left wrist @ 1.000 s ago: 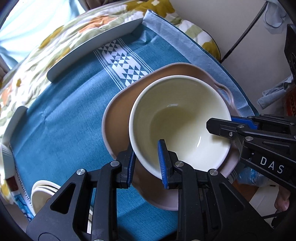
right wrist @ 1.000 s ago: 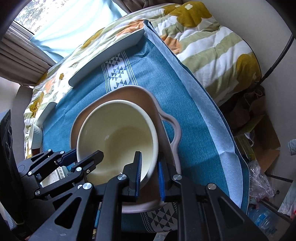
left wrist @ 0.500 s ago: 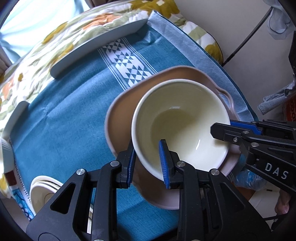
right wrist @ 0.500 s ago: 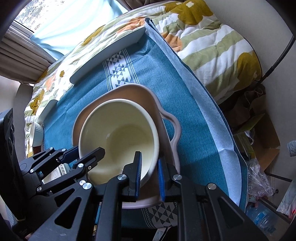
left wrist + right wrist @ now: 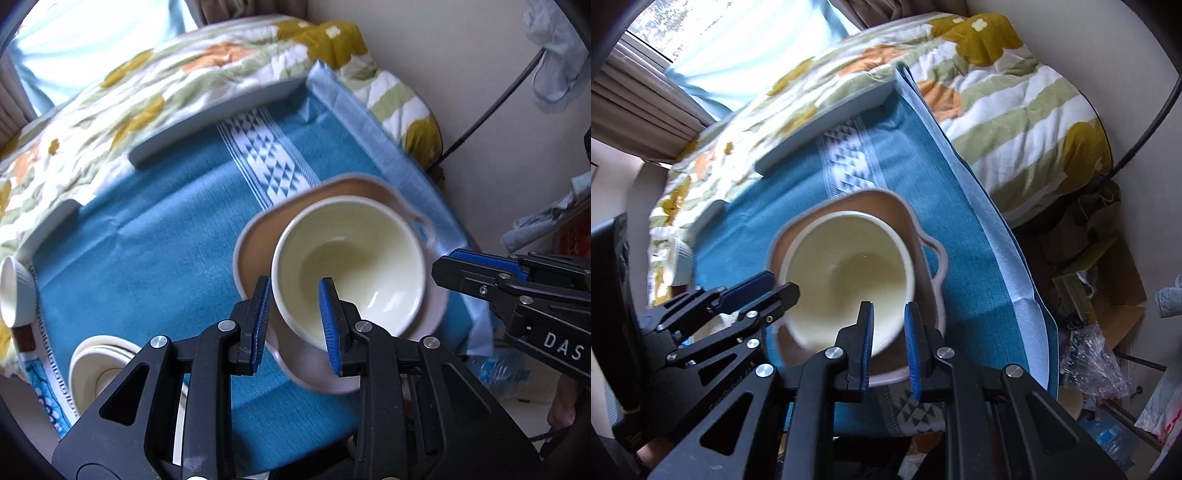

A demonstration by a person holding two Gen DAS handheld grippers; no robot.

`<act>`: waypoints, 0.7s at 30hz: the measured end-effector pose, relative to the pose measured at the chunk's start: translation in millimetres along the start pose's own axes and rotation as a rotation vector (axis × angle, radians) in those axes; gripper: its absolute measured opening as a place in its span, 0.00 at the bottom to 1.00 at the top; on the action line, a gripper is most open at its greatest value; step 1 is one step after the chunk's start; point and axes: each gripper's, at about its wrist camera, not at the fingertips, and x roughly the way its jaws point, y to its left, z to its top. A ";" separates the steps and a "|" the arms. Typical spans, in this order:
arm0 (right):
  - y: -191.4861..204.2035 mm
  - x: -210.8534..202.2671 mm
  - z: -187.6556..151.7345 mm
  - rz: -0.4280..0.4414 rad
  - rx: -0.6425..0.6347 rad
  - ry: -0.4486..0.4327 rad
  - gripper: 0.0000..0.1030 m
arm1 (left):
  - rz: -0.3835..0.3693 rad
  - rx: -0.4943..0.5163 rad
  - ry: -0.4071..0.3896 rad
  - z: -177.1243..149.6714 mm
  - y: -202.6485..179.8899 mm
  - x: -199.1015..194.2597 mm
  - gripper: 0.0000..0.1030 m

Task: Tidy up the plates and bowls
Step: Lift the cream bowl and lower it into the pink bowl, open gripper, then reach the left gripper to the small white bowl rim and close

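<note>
Since the earlier frames both grippers have risen and pulled back from the cream bowl (image 5: 351, 269), and their jaws, which were clamped on its rim, now stand apart.

Going left to right in the left wrist view: a ribbed white cup (image 5: 14, 291) sits at the far edge of the teal cloth (image 5: 155, 251), and a stack of cream plates (image 5: 99, 369) lies near the bottom corner. The left gripper (image 5: 295, 317) straddles the bowl's near rim, jaws released with a gap on each side of the wall. The bowl rests inside the pink handled dish (image 5: 255, 240), which lies on the cloth over the bed. The right gripper (image 5: 888, 347) has one finger inside the bowl and one outside over the dish rim; its jaws look released too, though motion blur keeps contact uncertain.

The step in hand seems to be letting go after nesting the bowl in the dish. Next, both grippers likely need to lift clear of the rim without tipping it, then turn toward another piece, perhaps the plate stack or the cup.
</note>
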 end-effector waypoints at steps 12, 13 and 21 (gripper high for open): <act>38.2 -60.4 18.9 0.098 -0.195 -0.104 0.22 | 0.069 -0.249 -0.278 -19.4 32.2 -121.4 0.90; 41.7 -60.4 20.0 0.099 -0.211 -0.103 0.35 | 0.086 -0.277 -0.281 -23.7 37.8 -128.0 0.90; 106.0 -40.6 24.7 0.201 -0.442 -0.065 0.91 | 0.244 -0.530 -0.315 -89.8 92.6 -173.7 0.90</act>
